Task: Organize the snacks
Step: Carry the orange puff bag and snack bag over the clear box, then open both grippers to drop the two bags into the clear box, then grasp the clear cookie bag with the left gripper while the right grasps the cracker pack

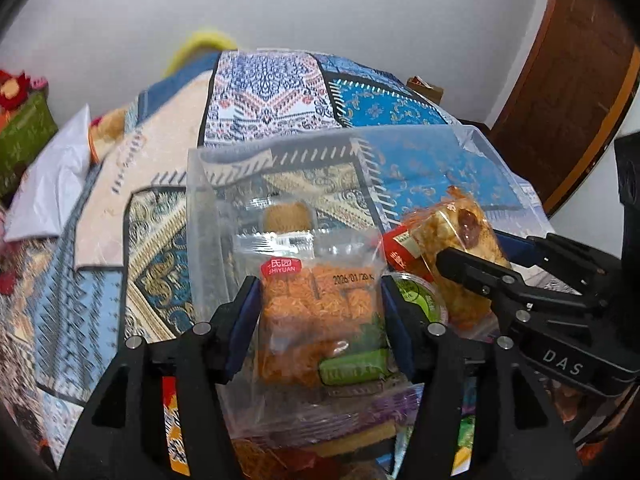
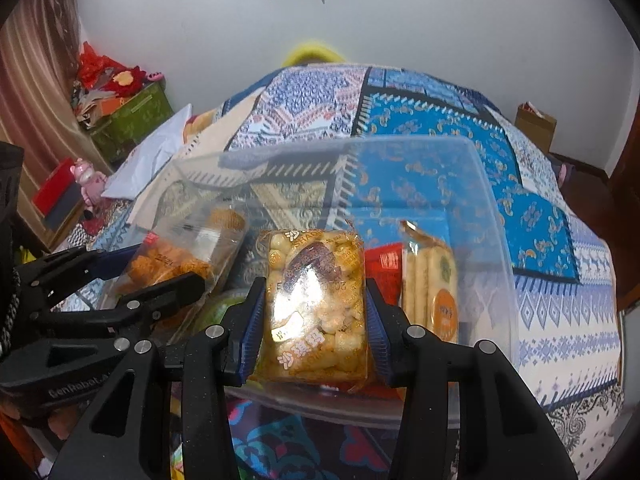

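A clear plastic bin (image 1: pixel 320 146) (image 2: pixel 400 144) stands on a patterned quilt. My left gripper (image 1: pixel 320 312) (image 2: pixel 160 268) is shut on a clear-wrapped orange noodle snack pack (image 1: pixel 316 304) (image 2: pixel 168 260), held upright over the bin's left part. My right gripper (image 2: pixel 314 312) (image 1: pixel 484 248) is shut on a yellow puffed-rice pack with a red date picture (image 2: pixel 316 300) (image 1: pixel 452 236), over the bin's near edge. A red packet (image 2: pixel 384 268), a pack of pale cracker sticks (image 2: pixel 436 280) and a green-lidded cup (image 1: pixel 420 300) are in the bin. Other wrapped snacks lie below my left fingers (image 1: pixel 256 320).
The blue patterned quilt (image 2: pixel 540 216) covers the bed around the bin. A white bag (image 1: pixel 52 184) and a green box (image 2: pixel 132 120) sit at the left. At the far right are a cardboard box (image 2: pixel 536 124) and a brown door (image 1: pixel 568 92).
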